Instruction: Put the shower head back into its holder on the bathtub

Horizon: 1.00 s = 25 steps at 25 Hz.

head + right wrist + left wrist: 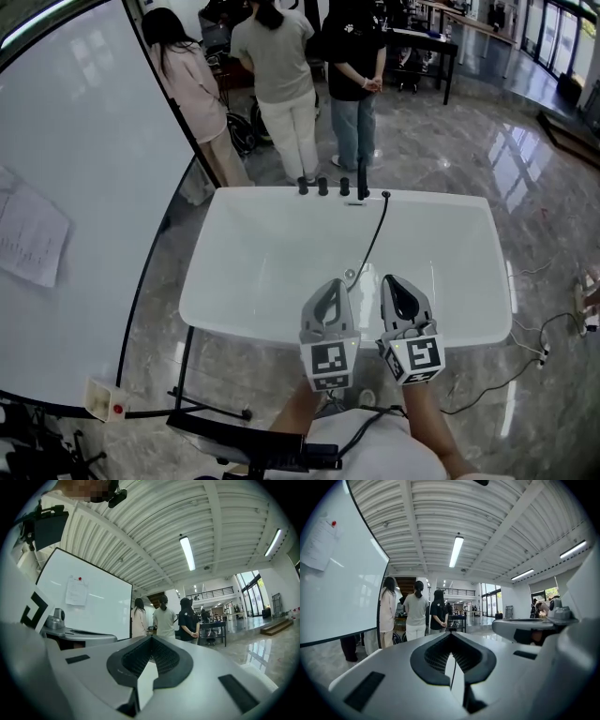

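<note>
In the head view a white bathtub (217, 309) stands in front of me. On its far rim a black shower head (363, 180) stands upright beside the black taps (322, 187). Its black hose (375, 236) runs down into the tub. My left gripper (333, 282) and right gripper (392, 278) hover side by side over the near rim, pointing level at the far rim. Both are shut with nothing between the fingers. In the left gripper view the left gripper (451, 635) has its pads together, and the right gripper (151, 638) shows the same in its own view.
A large whiteboard (75, 187) on a black stand (187, 412) runs along the tub's left side. Three people (281, 84) stand just beyond the far rim. Cables (539, 347) lie on the marble floor at the right. A dark table (427, 52) is farther back.
</note>
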Motion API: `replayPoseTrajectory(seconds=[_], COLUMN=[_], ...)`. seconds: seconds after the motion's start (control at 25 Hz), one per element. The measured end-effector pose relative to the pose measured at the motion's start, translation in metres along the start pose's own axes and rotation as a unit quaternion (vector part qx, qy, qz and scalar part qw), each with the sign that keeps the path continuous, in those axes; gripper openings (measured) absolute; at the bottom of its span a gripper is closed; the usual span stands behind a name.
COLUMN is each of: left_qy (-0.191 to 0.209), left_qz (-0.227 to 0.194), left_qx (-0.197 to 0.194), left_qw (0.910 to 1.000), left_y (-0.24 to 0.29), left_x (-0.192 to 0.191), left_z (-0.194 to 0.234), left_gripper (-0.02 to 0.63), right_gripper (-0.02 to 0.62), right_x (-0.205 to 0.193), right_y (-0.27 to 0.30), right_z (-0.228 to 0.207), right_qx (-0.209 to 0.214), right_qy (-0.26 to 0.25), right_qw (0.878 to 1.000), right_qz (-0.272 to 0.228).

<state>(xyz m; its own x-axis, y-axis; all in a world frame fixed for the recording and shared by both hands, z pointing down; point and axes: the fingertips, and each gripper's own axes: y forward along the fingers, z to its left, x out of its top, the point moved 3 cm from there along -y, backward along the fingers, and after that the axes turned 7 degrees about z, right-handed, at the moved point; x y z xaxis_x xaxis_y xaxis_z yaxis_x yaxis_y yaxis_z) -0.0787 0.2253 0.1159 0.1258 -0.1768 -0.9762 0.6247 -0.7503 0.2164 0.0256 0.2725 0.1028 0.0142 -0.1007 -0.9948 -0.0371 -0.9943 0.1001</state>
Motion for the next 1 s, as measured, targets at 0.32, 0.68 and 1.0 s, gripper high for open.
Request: replayPoseTrajectory(seconds=[0.32,0.68,1.0], left_qy=[-0.023,-0.027,-0.049], left_qz=[0.042,0.079,0.131], left_qx=[0.020,0.034,0.077], left_qw=[0.9987,0.9959,0.9872], left_y=[-0.006,0.013,0.068], left_x=[-0.043,-0.077,-0.126], left_z=[0.041,0.042,0.042], left_gripper=[-0.003,-0.005,-0.003], right_gripper=[-0.005,-0.005,-0.005], right_x=[-0.039,-0.085,-0.155], right_y=[0.011,0.048,0.116], right_z=[0.014,0.007,-0.019], right_qx=[-0.005,0.061,0.178], right_qy=[0.003,-0.022,-0.043], right_qw=[0.999,0.991,0.964], right_qz=[0.051,0.116,0.192])
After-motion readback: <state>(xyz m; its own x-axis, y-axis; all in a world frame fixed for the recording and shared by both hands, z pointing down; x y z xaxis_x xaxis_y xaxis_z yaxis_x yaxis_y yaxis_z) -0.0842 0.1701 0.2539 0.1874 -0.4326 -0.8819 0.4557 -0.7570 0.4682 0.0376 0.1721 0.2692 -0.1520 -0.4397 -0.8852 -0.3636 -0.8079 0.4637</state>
